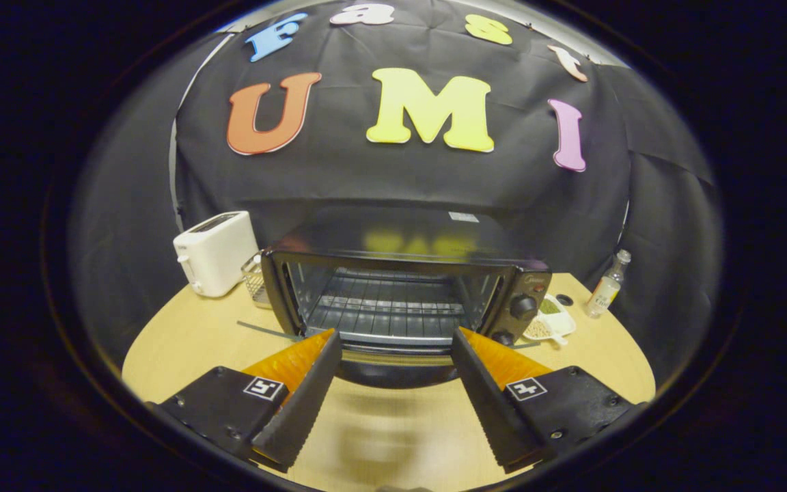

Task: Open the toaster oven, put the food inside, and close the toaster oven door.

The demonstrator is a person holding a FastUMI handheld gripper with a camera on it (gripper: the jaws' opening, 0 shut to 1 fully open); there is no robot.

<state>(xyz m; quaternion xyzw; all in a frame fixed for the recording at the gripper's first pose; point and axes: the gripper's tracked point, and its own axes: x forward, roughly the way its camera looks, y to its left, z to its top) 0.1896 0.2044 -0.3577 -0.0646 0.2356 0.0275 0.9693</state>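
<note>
Round bench (182,342) of pale wood-grain laminate. At its centre stands the oven (400,287), a black box with a glossy top; its door (397,369) is dropped open toward the tool, dark and curved at the front edge. The cavity holds a wire rack (383,304) of thin metal bars, with nothing on it. Two round black knobs (522,307) sit on the panel at the oven's 3 o'clock side.

At the oven's 9 o'clock: a white, smooth, rounded toaster (216,253), with a small wire basket (255,277) between it and the oven. At 3 o'clock: a white divided dish (549,318) holding green and tan granular portions, and beyond it a small clear bottle (606,283) with a pale cap.

Tool (395,340): fingers (311,383) spread wide, gripping nothing; black ribbed pads with orange backs, tips just short of the open door, one on either side of it.
</note>
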